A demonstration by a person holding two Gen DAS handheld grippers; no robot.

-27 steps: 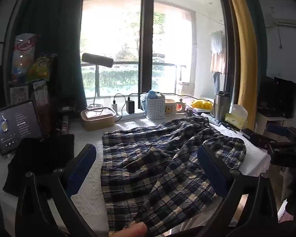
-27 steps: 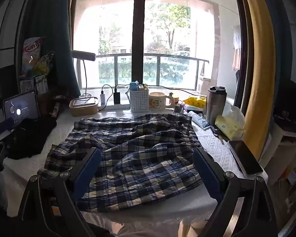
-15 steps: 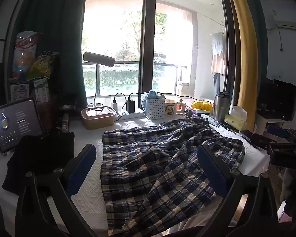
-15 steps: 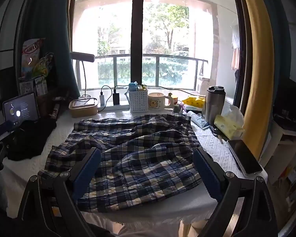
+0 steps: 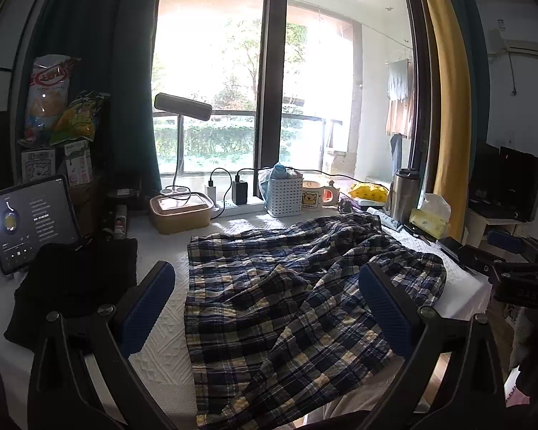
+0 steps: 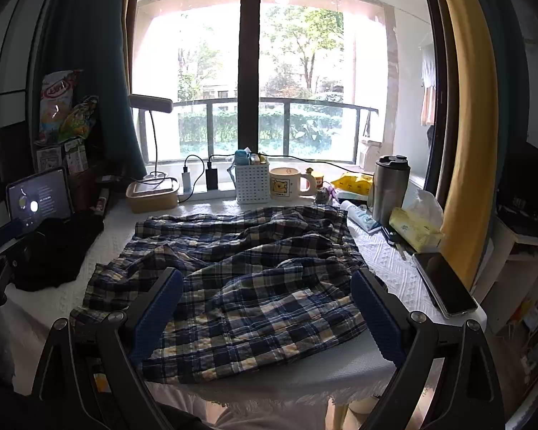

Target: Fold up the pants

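Across the worktop (image 6: 387, 265) the plaid pants (image 6: 240, 279) lie rumpled and unfolded, as they did a moment ago. I hold both left tongs (image 5: 265, 308) and right tongs (image 6: 265, 308) spread wide above them, gripping nothing; the fingertip seen earlier at my left view's bottom edge is gone.

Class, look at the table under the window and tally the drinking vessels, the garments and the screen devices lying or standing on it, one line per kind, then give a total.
Drinking vessels: 2 (bear mug, steel tumbler)
Garments: 2 (plaid pants, black garment)
Screen devices: 2 (tablet, smartphone)
Total: 6
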